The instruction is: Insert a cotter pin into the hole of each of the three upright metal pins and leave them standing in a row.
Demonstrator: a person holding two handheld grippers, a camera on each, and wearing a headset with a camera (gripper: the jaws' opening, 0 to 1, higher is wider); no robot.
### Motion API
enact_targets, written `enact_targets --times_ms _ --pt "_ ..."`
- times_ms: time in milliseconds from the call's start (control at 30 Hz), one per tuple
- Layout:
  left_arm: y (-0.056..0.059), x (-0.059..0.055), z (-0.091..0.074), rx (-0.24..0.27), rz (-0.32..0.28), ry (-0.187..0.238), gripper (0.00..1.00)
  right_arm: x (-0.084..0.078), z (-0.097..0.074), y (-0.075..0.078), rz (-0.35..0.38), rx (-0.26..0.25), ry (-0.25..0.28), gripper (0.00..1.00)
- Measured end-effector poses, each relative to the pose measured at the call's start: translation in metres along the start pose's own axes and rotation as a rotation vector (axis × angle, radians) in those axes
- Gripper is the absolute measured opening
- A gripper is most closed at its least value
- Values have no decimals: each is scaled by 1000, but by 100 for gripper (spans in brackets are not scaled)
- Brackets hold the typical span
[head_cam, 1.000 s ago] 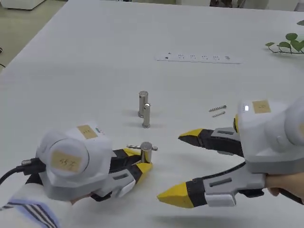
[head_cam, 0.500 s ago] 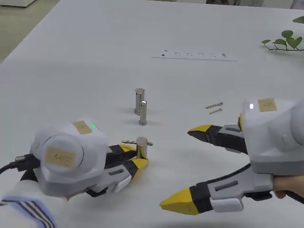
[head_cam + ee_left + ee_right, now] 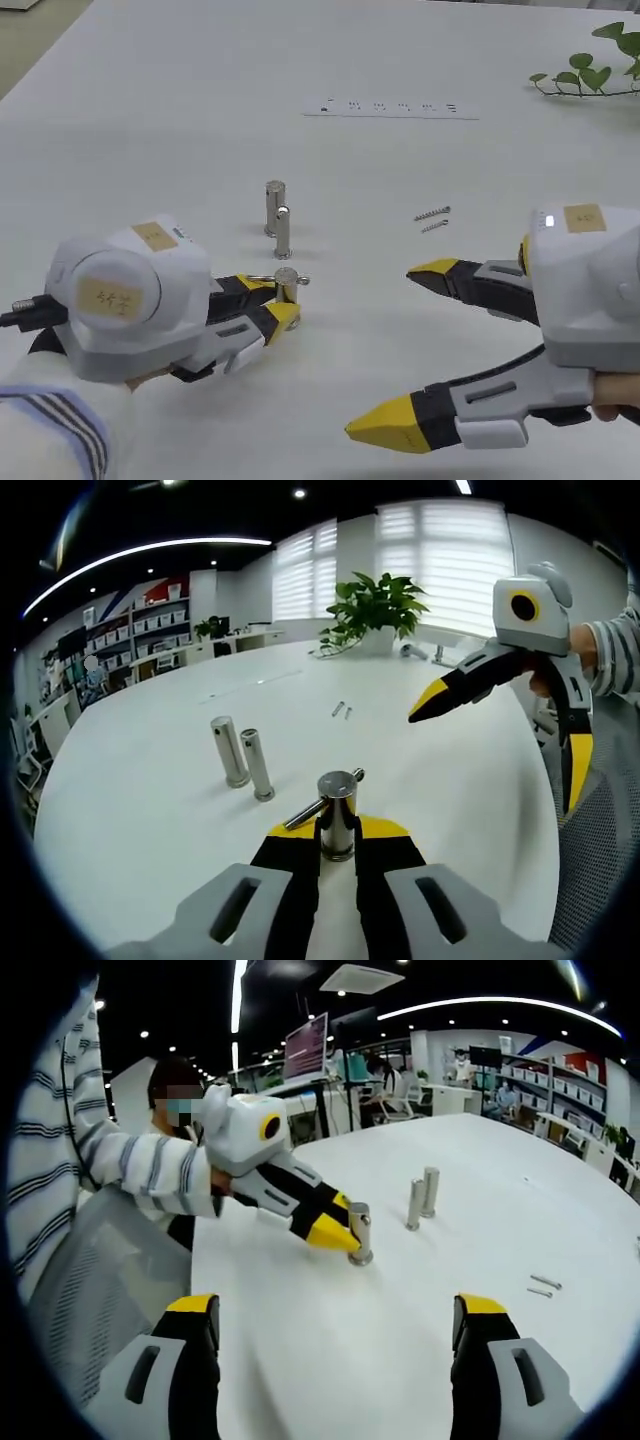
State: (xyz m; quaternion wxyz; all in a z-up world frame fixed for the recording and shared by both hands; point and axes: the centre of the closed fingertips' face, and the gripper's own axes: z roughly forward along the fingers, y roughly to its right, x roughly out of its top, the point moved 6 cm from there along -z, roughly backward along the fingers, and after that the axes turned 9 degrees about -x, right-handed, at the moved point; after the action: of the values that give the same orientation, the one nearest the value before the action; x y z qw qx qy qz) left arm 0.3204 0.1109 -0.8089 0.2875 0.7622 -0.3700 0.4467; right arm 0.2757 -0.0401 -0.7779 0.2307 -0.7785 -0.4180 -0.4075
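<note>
The table [image 3: 180,120] is smooth, matt white, with a soft sheen under the lights. The near pin [image 3: 338,815] is polished metal, glossy on its cap. The middle pin [image 3: 283,232] and the back pin [image 3: 275,205] have the same bright finish. The cotter pin [image 3: 312,808] through the near pin is duller grey metal. The left gripper [image 3: 275,300] and the right gripper [image 3: 380,350] have smooth, matt pale-grey plastic shells (each bears a tan, paper-like label), black plastic jaws and yellow tips with a slight gloss. The sleeve [image 3: 50,440] is soft striped cloth.
</note>
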Motion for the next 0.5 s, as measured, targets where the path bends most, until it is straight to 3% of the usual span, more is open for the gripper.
enact_targets --times_ms 167,500 --pt "-4 3 4 12 18 -9 10 1 -5 3 15 -11 13 98" --pt "-10 8 11 49 -11 6 10 4 -12 6 28 -32 27 99"
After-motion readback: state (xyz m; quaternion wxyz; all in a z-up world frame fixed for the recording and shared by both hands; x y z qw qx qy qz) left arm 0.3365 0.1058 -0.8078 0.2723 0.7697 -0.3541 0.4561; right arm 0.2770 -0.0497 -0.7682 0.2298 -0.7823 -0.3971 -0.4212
